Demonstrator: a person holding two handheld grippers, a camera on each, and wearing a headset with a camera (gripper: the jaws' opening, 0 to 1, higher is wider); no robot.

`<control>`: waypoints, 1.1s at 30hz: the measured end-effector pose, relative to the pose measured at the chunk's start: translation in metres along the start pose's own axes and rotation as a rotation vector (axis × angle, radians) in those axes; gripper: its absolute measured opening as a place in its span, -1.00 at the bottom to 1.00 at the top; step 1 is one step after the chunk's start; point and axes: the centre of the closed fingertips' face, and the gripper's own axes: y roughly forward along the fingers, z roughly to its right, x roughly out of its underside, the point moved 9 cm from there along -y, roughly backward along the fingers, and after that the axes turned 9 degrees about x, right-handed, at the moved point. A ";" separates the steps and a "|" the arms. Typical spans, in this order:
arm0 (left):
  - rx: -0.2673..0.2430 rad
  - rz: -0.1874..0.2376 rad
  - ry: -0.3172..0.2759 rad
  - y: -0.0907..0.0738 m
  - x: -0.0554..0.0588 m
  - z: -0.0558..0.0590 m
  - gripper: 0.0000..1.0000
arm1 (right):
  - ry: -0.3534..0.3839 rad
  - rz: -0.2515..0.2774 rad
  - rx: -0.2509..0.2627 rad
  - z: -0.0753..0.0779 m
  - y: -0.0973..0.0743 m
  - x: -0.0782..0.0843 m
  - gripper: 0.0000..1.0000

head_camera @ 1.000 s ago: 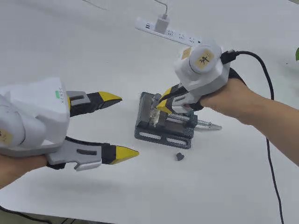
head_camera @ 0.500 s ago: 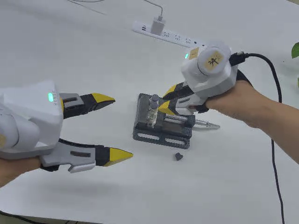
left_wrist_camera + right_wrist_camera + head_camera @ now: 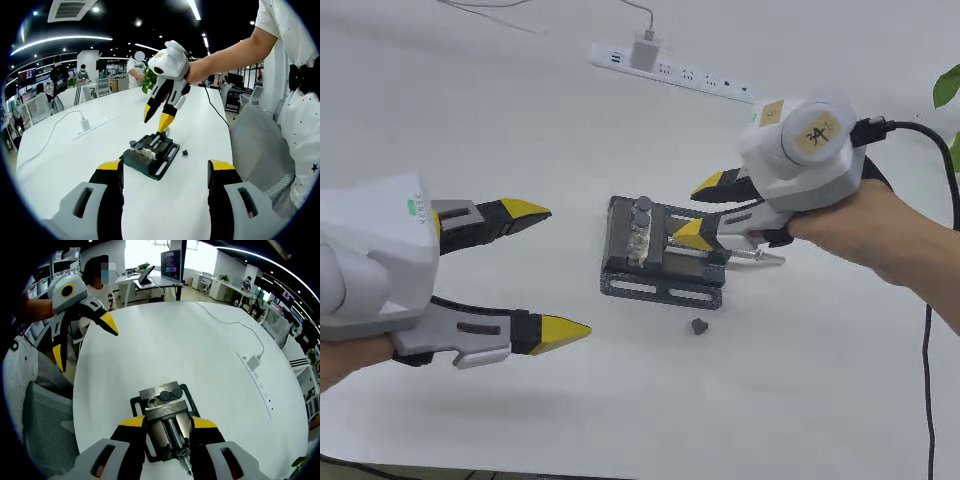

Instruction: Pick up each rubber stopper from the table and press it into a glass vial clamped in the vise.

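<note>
Gaping empty, left yellow-tipped tongs sit lower left; right tongs hang spread beside the dark blocky metal vise.

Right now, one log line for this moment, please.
left gripper: open, empty | right gripper: open, above vise | stoppered vials: two | loose stopper: on table

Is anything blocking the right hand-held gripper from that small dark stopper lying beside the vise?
Nothing visible does. The rubber stopper lies apart from the vise, and the open right hand-held gripper hovers over the vise.
</note>
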 end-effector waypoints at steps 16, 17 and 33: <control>0.011 -0.036 0.011 -0.002 -0.001 0.004 0.35 | 0.150 0.042 0.085 -0.021 -0.026 0.048 -0.12; 0.014 -0.037 0.010 -0.002 -0.001 0.004 0.35 | 0.158 0.042 0.086 -0.023 -0.026 0.051 -0.11; 0.038 -0.073 0.012 0.001 0.001 0.009 0.41 | 0.342 0.054 0.150 -0.068 -0.024 0.097 0.04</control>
